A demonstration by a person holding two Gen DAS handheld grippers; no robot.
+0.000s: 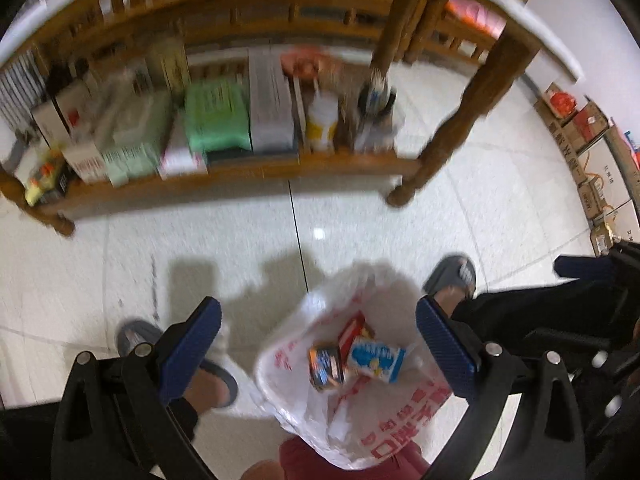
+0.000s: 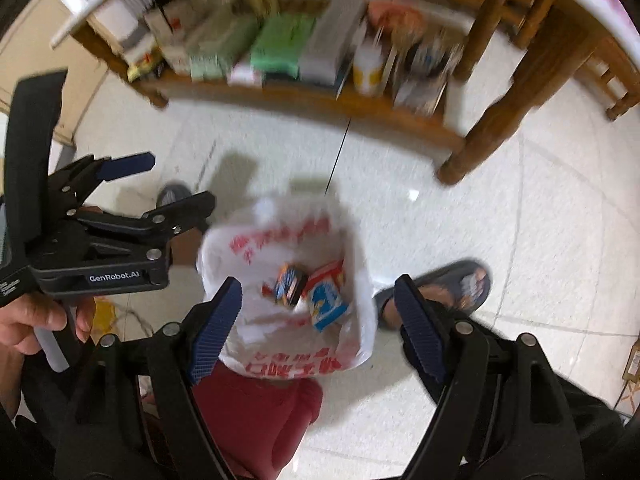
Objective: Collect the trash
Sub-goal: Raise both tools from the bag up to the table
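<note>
A white plastic bag with red print (image 1: 292, 392) hangs open below both grippers, also in the right wrist view (image 2: 240, 256). Inside lie a blue-and-white carton (image 1: 376, 358) (image 2: 326, 304), a red box (image 1: 352, 330) (image 2: 330, 274) and a small dark packet (image 1: 326, 366) (image 2: 290, 282). My left gripper (image 1: 318, 344) is open and empty above the bag; it also shows in the right wrist view (image 2: 176, 182). My right gripper (image 2: 318, 324) is open and empty over the bag mouth.
A wooden table with a low shelf (image 1: 224, 172) full of boxes and bottles stands ahead on the tiled floor. Its leg (image 1: 440, 148) is at the right. Slippered feet (image 1: 454, 276) flank the bag. Cardboard boxes (image 1: 592, 152) line the right wall.
</note>
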